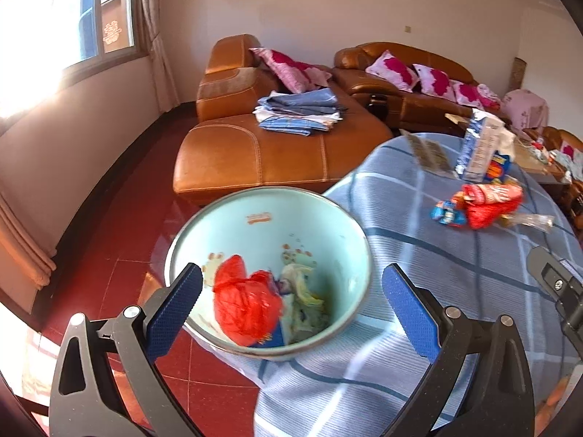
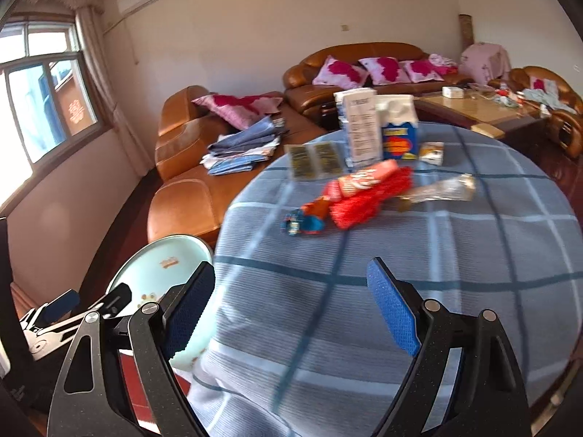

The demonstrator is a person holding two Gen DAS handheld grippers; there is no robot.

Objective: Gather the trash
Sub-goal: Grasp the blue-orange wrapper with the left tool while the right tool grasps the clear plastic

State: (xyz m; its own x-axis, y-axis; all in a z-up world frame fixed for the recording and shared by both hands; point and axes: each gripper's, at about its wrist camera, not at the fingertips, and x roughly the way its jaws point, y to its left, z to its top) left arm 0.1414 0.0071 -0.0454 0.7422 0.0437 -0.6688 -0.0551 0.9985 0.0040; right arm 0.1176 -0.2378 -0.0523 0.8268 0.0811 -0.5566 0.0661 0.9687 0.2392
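Basin (image 1: 255, 218): pale green enamel, wide and round, with small painted marks on its inner wall; it sits off the near left edge of the table (image 1: 437, 291), low beside the blue checked cloth.
Basin contents: a crumpled red plastic bag (image 1: 246, 300) on the left, with yellowish-green and blue scraps (image 1: 304, 295) touching it on the right.
Trash on table: a red wrapper (image 2: 368, 185) lies far across the cloth, with a small blue wrapper (image 2: 302, 222) just left of it and a clear crinkled plastic piece (image 2: 442, 189) to its right.
Behind the trash: a white and blue carton (image 2: 359, 131) stands upright.
Left gripper (image 1: 291, 298): fingers wide apart, framing the basin from above; nothing is held, and contact with the rim cannot be told.
Right gripper (image 2: 291, 302): fingers wide apart over the near cloth, empty, well short of the wrappers.
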